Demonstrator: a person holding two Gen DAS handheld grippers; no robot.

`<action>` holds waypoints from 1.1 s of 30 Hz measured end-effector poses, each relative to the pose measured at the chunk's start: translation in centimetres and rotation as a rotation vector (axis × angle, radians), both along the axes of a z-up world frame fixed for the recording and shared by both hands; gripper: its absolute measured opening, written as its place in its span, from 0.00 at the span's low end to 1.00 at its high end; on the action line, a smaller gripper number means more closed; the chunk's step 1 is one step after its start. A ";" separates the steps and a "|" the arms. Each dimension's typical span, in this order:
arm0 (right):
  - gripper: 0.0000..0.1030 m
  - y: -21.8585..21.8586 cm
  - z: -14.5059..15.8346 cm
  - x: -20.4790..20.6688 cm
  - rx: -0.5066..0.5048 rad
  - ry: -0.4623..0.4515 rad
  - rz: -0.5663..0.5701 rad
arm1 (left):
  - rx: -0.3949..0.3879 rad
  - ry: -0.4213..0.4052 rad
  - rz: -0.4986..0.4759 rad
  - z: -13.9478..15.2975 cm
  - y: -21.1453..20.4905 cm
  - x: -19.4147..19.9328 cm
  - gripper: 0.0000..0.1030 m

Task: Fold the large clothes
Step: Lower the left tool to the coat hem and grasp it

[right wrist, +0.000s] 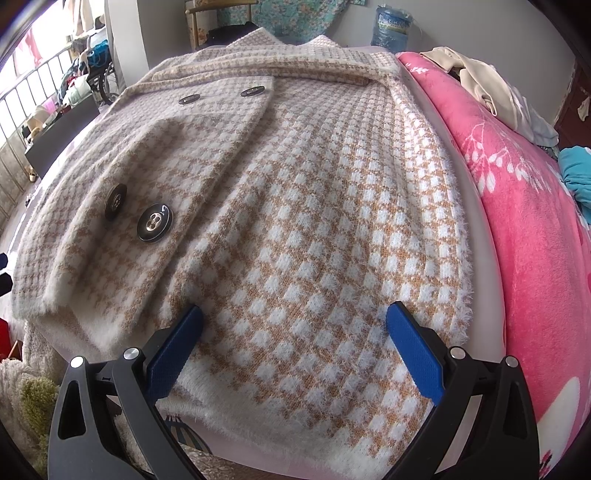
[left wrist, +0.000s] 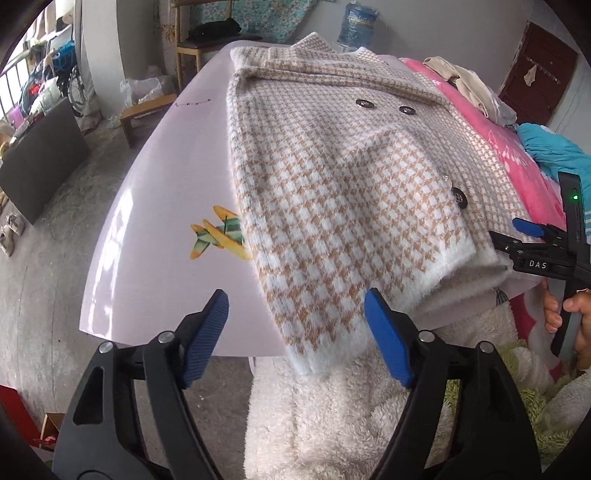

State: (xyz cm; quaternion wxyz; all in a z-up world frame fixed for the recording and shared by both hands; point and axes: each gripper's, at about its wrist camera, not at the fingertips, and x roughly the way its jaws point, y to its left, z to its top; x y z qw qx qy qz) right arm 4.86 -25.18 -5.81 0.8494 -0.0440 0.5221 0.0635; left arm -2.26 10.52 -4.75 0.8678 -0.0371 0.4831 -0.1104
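A tan-and-white houndstooth knit coat with dark buttons lies on a pale pink table, its sleeves folded in over the front. One cuff hangs over the near table edge. My left gripper is open and empty, just short of that cuff. My right gripper is open over the coat's near hem, jaws wide on either side of the cloth, not closed on it. The right gripper also shows at the right edge of the left wrist view.
A pink floral blanket lies right of the coat, with beige and teal clothes on it. White fluffy fabric sits below the table's near edge. A wooden rack and a water bottle stand beyond.
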 end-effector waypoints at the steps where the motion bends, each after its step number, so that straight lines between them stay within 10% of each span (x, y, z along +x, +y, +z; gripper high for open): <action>1: 0.94 0.0 0.0 0.0 0.001 0.000 0.000 | -0.031 0.024 0.002 -0.4 0.7 -0.4 0.59; 20: 0.93 -3.2 2.3 -2.5 0.105 -0.016 -0.058 | -0.162 0.082 -0.017 -1.6 3.6 -0.3 0.48; 33: 0.58 -7.5 1.9 -5.0 0.168 0.048 -0.202 | -0.133 0.079 -0.037 -1.7 0.5 2.5 0.47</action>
